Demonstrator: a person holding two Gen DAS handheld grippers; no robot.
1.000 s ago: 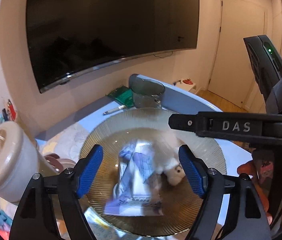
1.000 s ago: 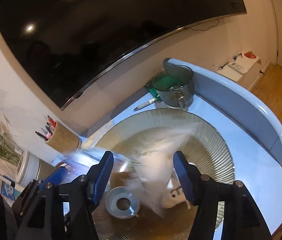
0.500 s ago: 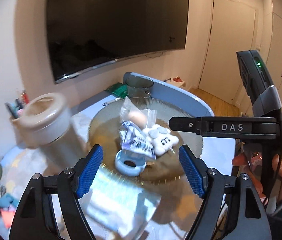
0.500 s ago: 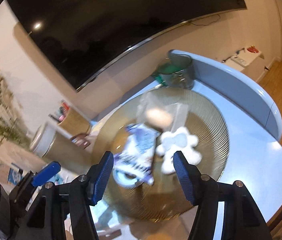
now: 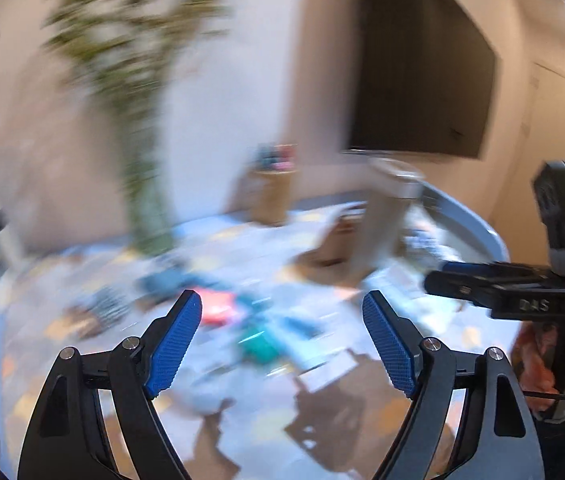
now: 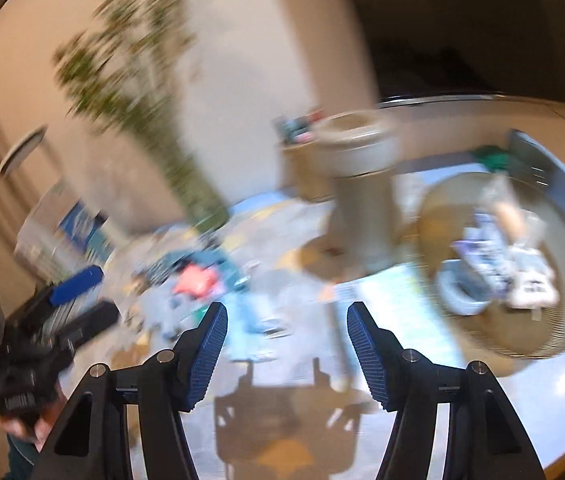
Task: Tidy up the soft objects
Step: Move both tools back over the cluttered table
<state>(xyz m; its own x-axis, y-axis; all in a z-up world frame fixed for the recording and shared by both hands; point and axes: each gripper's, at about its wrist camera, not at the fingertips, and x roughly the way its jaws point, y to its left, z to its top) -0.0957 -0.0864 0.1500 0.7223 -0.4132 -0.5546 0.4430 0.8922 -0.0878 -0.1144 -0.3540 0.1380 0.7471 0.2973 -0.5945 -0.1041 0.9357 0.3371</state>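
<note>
Both views are blurred. At far left the left tool [image 5: 282, 336] stands empty; its jaws have just been opening. A heap of soft things [image 6: 198, 280] lies on the counter [image 6: 542, 412]. The right tool [image 6: 287, 344] gapes empty too. A pen cup [image 6: 302, 160], then a canister [image 6: 362, 160]. Rightmost, the plate [image 6: 562, 340] holds packets, a white toy [image 6: 530, 284] and a small ring.

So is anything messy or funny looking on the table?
Yes. A jumble of small things lies scattered across the table, pink and teal bits mixed, while others sit together on the ribbed plate. The blur hides what each one is.
</note>
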